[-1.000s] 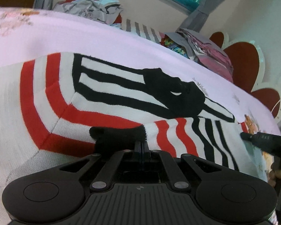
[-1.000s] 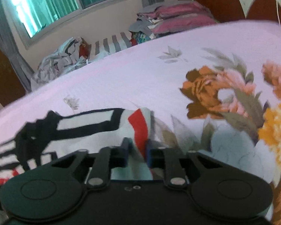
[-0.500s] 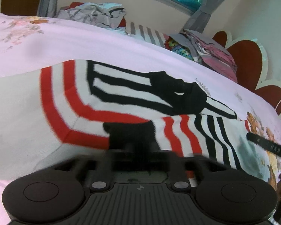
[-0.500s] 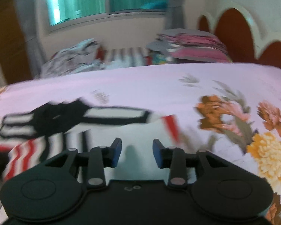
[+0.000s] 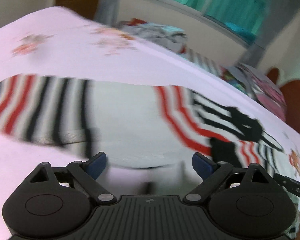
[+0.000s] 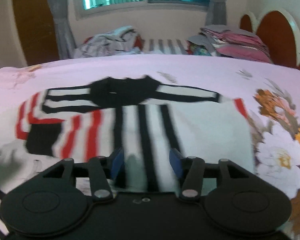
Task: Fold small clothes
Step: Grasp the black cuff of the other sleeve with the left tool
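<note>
Bed (image 6: 190, 70) – striped sweater (image 6: 200, 128) flat – both grippers empty

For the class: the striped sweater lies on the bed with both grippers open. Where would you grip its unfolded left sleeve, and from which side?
Grip the sleeve at its outer cuff end, probably coming from the left with the left gripper. It lies flat and stretched away from the sweater body, so the cuff is a free edge that can be lifted across. Motion blur hides the exact edge.
</note>
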The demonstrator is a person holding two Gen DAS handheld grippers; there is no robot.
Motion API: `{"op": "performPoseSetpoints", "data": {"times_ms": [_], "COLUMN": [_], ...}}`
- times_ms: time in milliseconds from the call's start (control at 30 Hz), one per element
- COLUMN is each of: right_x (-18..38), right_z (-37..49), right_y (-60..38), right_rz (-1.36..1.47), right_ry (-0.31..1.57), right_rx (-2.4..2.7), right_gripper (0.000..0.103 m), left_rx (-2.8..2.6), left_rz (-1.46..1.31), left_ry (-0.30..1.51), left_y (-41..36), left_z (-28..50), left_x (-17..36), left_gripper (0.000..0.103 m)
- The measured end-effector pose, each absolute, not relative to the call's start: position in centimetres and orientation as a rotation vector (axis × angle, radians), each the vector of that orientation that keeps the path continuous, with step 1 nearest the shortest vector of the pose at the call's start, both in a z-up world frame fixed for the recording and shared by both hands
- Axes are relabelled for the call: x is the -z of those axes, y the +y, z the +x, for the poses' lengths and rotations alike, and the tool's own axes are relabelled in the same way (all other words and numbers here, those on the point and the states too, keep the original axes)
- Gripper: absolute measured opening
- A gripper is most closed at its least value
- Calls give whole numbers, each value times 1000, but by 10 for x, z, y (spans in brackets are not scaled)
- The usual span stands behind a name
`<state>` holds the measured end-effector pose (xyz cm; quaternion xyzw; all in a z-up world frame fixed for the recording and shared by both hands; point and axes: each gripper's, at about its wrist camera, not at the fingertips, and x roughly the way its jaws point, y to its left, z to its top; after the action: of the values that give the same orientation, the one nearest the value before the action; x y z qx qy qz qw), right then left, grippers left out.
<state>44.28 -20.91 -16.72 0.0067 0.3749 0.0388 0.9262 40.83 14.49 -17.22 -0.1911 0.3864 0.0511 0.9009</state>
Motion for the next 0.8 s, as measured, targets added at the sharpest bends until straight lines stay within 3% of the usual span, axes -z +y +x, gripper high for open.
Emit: {"op": "performPoseSetpoints", "data": {"times_ms": [367, 700, 767, 800], "right_x": [156, 163, 167, 168], "right_z": [440, 451, 456, 458], "right_y": [-122, -88, -85, -84], "right_rz": [18, -9, -5, -7], "right_ry": [754, 773, 779, 780], "right_rx": [-240, -230, -216, -211], "right_gripper": [51, 51, 51, 51], "left_rx": [-362, -395, -404, -410], "left_rz": [-602, -719, -710, -711], "left_ry": [754, 654, 639, 629], "left_y": [264, 321, 327, 330], "left_z": [354, 381, 389, 392], "left_x": [194, 214, 214, 216], "left_gripper": [92, 91, 75, 61]}}
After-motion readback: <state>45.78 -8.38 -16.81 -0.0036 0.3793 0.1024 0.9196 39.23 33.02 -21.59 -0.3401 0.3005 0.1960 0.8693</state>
